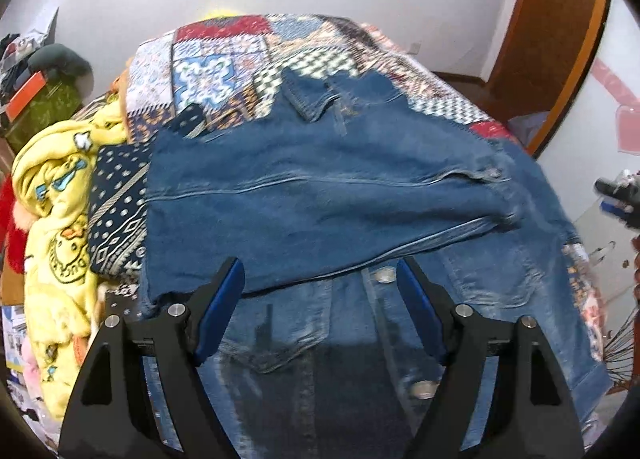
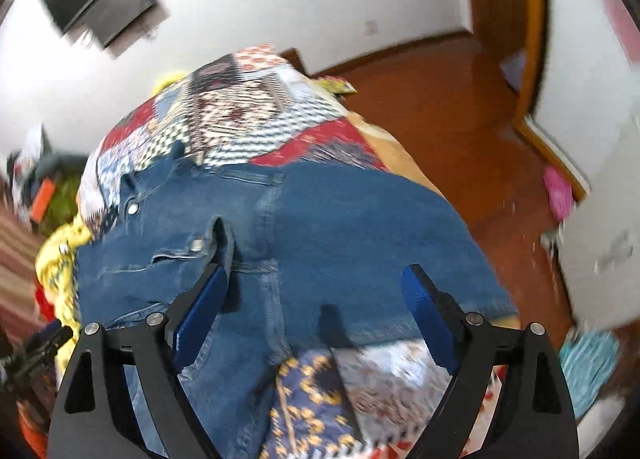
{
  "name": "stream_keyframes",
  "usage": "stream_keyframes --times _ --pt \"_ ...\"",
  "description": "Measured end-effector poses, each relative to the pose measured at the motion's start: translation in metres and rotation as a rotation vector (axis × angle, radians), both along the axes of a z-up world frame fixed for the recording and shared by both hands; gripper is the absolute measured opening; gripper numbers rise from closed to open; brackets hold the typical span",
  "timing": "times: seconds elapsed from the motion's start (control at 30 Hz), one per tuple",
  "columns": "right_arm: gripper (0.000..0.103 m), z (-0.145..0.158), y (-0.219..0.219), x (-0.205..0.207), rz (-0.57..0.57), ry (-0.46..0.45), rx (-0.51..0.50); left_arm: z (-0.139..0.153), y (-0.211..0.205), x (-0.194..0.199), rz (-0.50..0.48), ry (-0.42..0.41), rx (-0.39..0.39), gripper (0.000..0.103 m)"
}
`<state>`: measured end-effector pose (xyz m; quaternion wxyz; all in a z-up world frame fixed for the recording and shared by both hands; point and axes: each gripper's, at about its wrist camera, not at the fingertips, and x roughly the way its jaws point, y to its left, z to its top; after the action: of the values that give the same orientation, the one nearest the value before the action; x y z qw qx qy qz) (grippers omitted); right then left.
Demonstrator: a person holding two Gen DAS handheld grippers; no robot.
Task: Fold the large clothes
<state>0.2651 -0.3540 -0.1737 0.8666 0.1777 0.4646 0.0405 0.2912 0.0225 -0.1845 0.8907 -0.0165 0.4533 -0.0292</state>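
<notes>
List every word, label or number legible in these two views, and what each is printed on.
"DUCK": on the round face print of the yellow blanket; upside down, further letters unreadable.
Denim jacket: metal buttons too small to read.
Patchwork bedspread: patterns only, no text.
Right wrist view: blurred, nothing legible.

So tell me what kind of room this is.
Most likely a bedroom in a home: a bed under a patchwork quilt carries the denim jacket, a yellow cartoon blanket is heaped beside it, and there is a wooden floor.
</notes>
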Motion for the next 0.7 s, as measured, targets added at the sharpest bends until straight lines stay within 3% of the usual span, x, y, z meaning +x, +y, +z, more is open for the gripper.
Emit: stream_keyframes --times 0.13,0.3,0.5,0.57,0.7 --pt "0.087 -0.033 -0.028 -0.007 -0.068 0.110 0.051 0.004 -0.017 -0.003 -0.034 -0.011 -0.021 0.082" --pt "0.087 -0.083 -0.060 -0.011 -0.146 0.230 0.240 0.002 -0.032 -0.004 -0.060 0.003 -0.010 0.082" --pt "0.087 -0.106 -0.082 -0.003 -0.252 0.231 0.347 -0.003 -0.030 -0.006 -0.039 0.023 -0.006 0.082" --pt "0.086 -0.110 -0.083 0.002 -0.267 0.230 0.354 -0.004 -0.027 -0.007 -0.026 0.028 -0.007 0.082" --pt "0.066 -0.108 -0.080 0.011 -0.321 0.214 0.266 -0.008 -0.021 -0.009 -0.005 0.039 -0.012 0.082"
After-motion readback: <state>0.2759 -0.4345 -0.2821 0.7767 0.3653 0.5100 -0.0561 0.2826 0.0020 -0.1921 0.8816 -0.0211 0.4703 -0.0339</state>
